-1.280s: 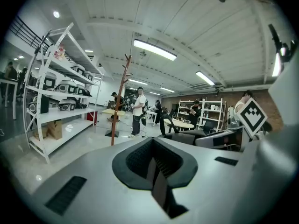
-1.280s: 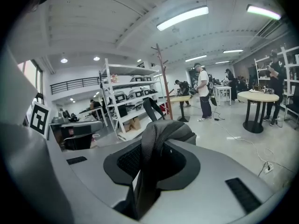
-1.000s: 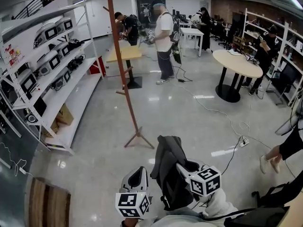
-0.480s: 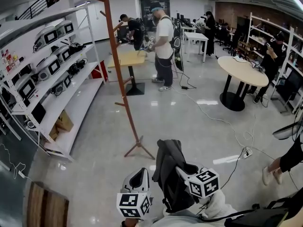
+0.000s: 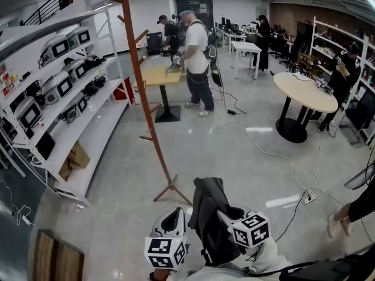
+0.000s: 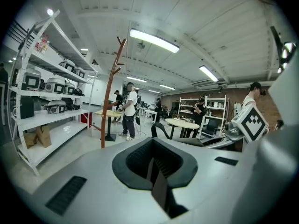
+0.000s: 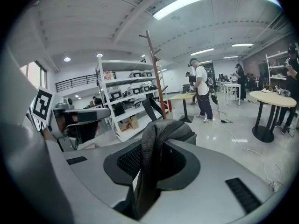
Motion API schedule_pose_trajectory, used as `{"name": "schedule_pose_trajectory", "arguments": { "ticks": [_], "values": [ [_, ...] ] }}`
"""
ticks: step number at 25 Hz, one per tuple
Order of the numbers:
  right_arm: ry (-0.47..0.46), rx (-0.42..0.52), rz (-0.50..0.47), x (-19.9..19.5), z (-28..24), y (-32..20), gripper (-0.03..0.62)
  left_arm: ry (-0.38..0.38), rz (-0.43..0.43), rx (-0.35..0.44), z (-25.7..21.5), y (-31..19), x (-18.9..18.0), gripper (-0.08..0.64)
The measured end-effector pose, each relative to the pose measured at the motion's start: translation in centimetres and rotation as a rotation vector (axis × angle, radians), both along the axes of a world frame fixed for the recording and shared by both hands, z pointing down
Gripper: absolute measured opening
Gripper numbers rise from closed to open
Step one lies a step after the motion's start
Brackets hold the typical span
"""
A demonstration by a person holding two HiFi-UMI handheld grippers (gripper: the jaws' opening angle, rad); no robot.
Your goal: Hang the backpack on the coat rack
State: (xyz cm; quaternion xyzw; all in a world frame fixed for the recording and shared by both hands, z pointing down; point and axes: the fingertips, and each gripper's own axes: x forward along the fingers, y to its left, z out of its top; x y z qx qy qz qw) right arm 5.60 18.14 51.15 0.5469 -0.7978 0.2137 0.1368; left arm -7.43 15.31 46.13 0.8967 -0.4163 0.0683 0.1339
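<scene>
One backpack (image 5: 208, 215), one coat rack (image 5: 142, 92), two hand-held grippers (image 5: 170, 220) (image 5: 227, 213)

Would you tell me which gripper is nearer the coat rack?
Left. The left gripper is straight before the coat rack's base; the right gripper, holding the backpack strap, is farther off to the right.

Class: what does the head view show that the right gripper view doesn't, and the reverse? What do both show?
Head view only: the whole dark backpack and the coat rack's feet. Right gripper view only: the right gripper shut on the backpack's mesh strap. Both: coat rack, white shelves, round table.
</scene>
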Motion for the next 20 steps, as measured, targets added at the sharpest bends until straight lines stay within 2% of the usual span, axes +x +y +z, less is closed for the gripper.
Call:
{"name": "schedule_pose_trajectory", "arguments": {
  "ticks": [8,20],
  "values": [
    [0.017,0.002,0.014,1.9,-0.3,-2.2,0.086,0.006,0.019,-0.017,0.0,-2.0,2.0,0.003],
    [0.024,-0.024,0.033,3.4,1.1,-4.0,0.086,0.003,-0.001,-0.029,1.3,-4.4,1.5,0.003]
  ]
}}
